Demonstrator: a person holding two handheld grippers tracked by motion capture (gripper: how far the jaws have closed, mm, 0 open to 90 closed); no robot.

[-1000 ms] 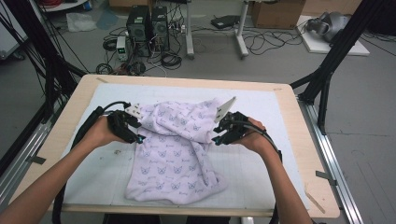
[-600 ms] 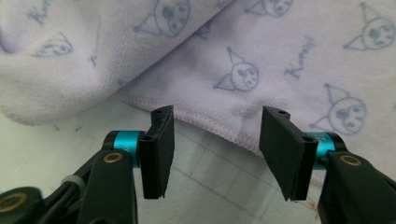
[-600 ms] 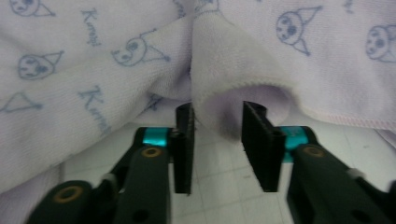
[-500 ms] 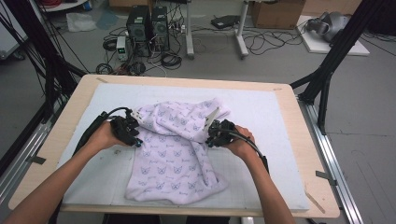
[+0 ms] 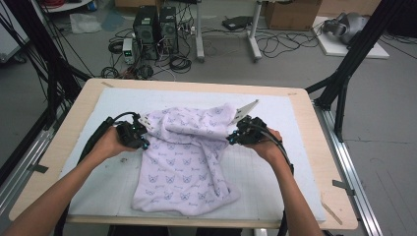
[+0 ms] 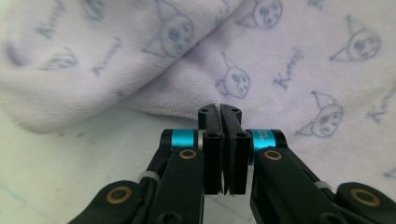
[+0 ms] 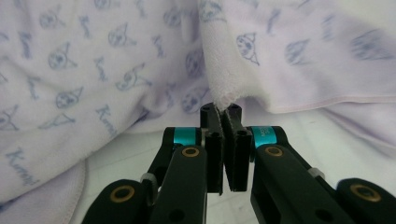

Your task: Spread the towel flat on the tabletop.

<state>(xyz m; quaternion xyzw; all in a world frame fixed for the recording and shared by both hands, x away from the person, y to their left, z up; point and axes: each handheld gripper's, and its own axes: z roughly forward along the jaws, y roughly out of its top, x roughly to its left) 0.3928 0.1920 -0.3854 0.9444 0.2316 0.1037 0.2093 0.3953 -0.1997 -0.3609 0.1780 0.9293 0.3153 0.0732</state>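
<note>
Both hand-held grippers sit at the upper edge of a lilac printed towel [image 5: 189,162] that lies crumpled in the middle of the white-covered tabletop [image 5: 275,182]. At centre left of the high view, the left hand-held gripper [image 5: 143,139] has just closed its jaws; in its own view the pads [image 6: 211,122] meet right at the hem [image 6: 177,112], and whether any cloth is caught between them I cannot tell. At centre right, the right hand-held gripper [image 5: 232,139] has also just closed, and its own view shows a fold of towel edge [image 7: 224,95] pinched between the jaw tips. The step in hand looks like taking the two top corners to spread or fold the cloth. To do it well, confirm the left pinch really holds fabric before lifting, keep both grips near the hem, then raise and draw the hands apart evenly so the bunched upper part opens without slipping.
</note>
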